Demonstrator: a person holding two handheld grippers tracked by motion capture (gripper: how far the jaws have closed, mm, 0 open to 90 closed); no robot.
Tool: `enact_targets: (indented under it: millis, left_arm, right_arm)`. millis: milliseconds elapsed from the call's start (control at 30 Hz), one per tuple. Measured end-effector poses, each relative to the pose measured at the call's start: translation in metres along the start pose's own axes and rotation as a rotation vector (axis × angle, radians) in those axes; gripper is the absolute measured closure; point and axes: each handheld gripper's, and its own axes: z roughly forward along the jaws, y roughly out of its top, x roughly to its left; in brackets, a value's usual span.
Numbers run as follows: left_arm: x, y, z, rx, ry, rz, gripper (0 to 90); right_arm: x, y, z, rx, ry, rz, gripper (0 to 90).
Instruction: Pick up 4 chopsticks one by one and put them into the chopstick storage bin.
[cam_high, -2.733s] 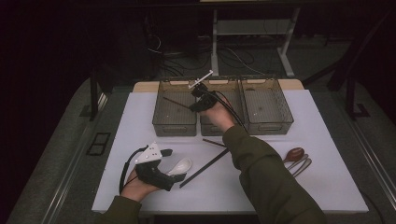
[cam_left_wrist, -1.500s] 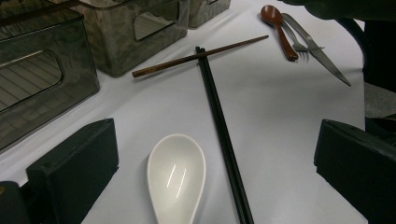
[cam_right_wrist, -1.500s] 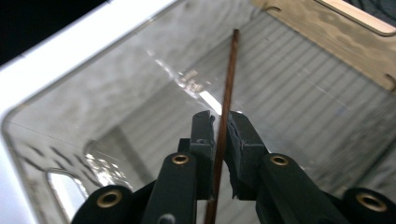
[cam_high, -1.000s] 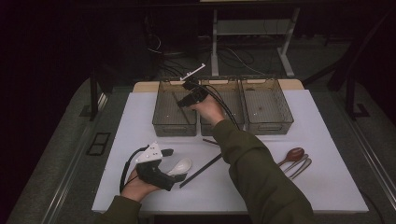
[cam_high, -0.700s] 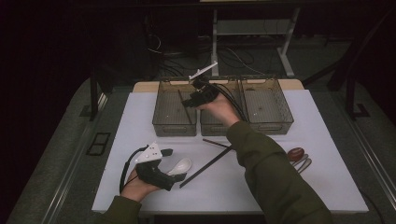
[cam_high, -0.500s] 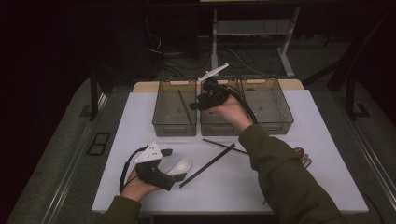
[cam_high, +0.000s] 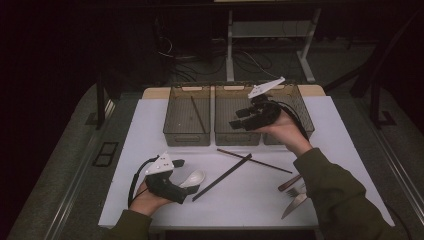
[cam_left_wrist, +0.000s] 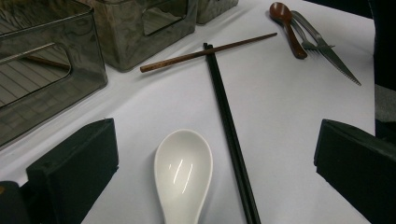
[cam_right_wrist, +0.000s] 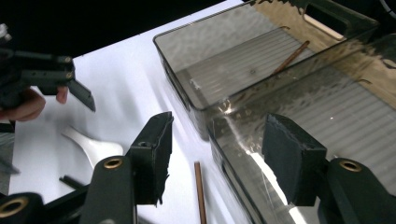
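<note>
My left gripper (cam_high: 182, 180) rests on the white table near its front edge. It is open, and a white spoon (cam_left_wrist: 183, 170) lies on the table between its wide jaws without touching them. My right gripper (cam_high: 239, 119) hovers over the middle bin (cam_high: 235, 135). It is open, its jaws have just been opening, and nothing is between them (cam_right_wrist: 223, 149). One brown chopstick (cam_high: 197, 114) lies inside the left bin (cam_high: 186, 137). Another brown chopstick (cam_high: 255, 161) and a black chopstick (cam_high: 222, 176) lie crossed on the table.
A third bin (cam_high: 300, 112) stands at the right of the row. A brown spoon (cam_left_wrist: 287, 23), a fork (cam_left_wrist: 310, 39) and a knife (cam_left_wrist: 338, 60) lie together at the table's front right. The right gripper view takes in the left gripper (cam_right_wrist: 56, 79) and the white spoon (cam_right_wrist: 93, 147).
The right hand has swung rightward and slightly up, from over the left bin to over the middle bin. The left hand and the spoon have stayed put.
</note>
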Motion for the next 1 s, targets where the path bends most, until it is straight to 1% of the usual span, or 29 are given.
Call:
enact_targets:
  millis: [100, 200, 267, 400, 500, 633, 700, 767, 800, 900, 1000]
  left_arm:
    - [0.0, 0.0, 0.001, 0.0, 0.002, -0.001, 0.0]
    - [-0.001, 0.0, 0.001, 0.003, 0.002, 0.0, 0.0]
    - [-0.001, 0.0, 0.001, 0.003, 0.001, -0.001, 0.0]
    - [-0.001, 0.0, 0.001, 0.005, 0.001, -0.001, 0.0]
    - [-0.001, -0.001, 0.001, 0.005, 0.001, -0.002, 0.0]
    - [-0.001, -0.001, 0.002, 0.008, 0.004, -0.004, 0.0]
    - [-0.001, -0.001, 0.002, 0.01, 0.004, 0.001, 0.0]
    - [-0.001, -0.001, 0.002, 0.009, 0.003, 0.003, 0.0]
    - [-0.001, -0.001, 0.002, 0.009, 0.003, 0.003, 0.0]
    - [-0.001, -0.001, 0.001, 0.011, 0.002, 0.004, 0.0]
    - [-0.001, -0.001, 0.002, 0.017, 0.001, 0.007, 0.0]
  right_arm:
    - [0.001, -0.011, -0.011, -0.009, -0.001, -0.001, 41.0]
    - [0.004, -0.021, -0.018, -0.004, -0.028, -0.002, 38.8]
    - [0.005, -0.027, -0.022, 0.004, -0.027, -0.007, 39.6]
    - [0.009, -0.039, -0.027, 0.027, -0.049, -0.03, 41.8]
    - [0.011, -0.049, -0.029, 0.047, -0.054, -0.037, 43.9]
    - [0.013, -0.061, -0.029, 0.097, -0.054, -0.052, 47.9]
    - [0.014, -0.068, -0.027, 0.134, -0.055, -0.068, 51.8]
    - [0.013, -0.073, -0.023, 0.187, -0.049, -0.09, 54.1]
    - [0.013, -0.075, -0.022, 0.209, -0.051, -0.092, 55.3]
    - [0.011, -0.08, -0.018, 0.252, -0.035, -0.096, 58.7]
    - [0.009, -0.084, -0.013, 0.296, -0.029, -0.102, 61.0]
